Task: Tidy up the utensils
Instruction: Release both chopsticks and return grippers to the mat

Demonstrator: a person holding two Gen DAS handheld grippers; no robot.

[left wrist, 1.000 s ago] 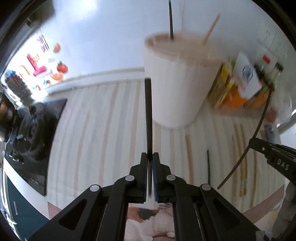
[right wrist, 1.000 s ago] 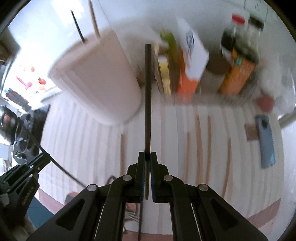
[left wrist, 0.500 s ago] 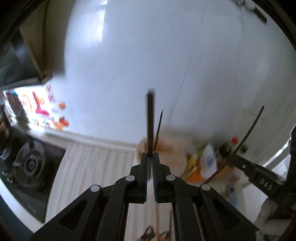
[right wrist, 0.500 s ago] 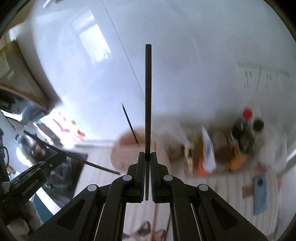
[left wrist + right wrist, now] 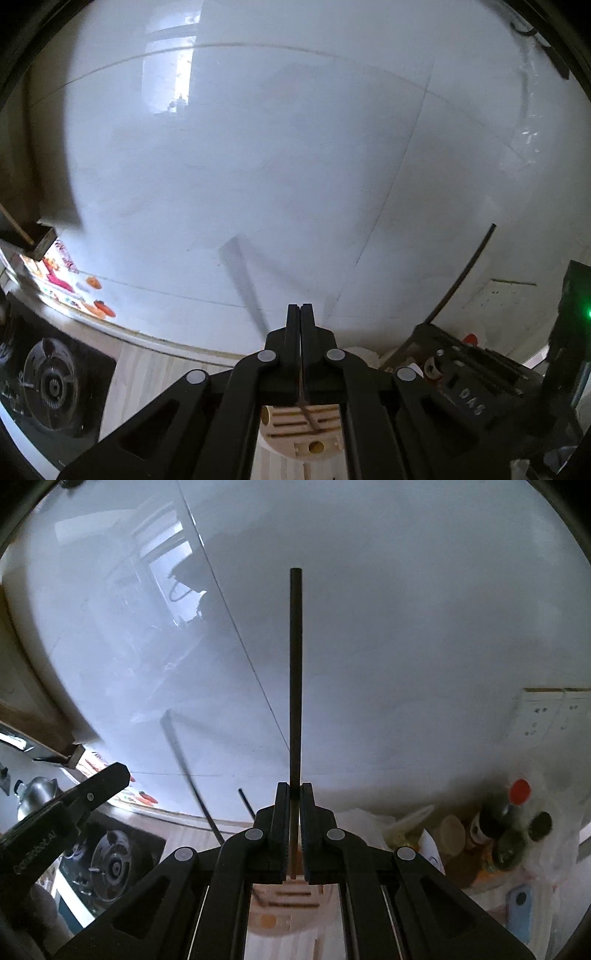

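right gripper (image 5: 294,794) clenched on chopstick (image 5: 295,672), upright, holder (image 5: 284,904) under jaws for dropping in; left gripper (image 5: 300,314) jaws pressed together, blurred chopstick (image 5: 243,284) falling free.

black right tool (image 5: 294,823) clamps a black chopstick (image 5: 295,679); beige slotted holder (image 5: 291,897) beneath it; pale striped counter (image 5: 155,369) left of the black left tool (image 5: 300,332); red-capped bottle (image 5: 519,794) to the right.

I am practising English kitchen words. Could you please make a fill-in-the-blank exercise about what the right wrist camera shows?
1. The chopstick clamped in the right gripper is ___ in colour.
2. The bottle at the right has a ___ cap.
3. The gas burner appears on the ___ side of this view.
4. The beige utensil holder shows ___ the gripper's jaws.

Missing words: black; red; left; below
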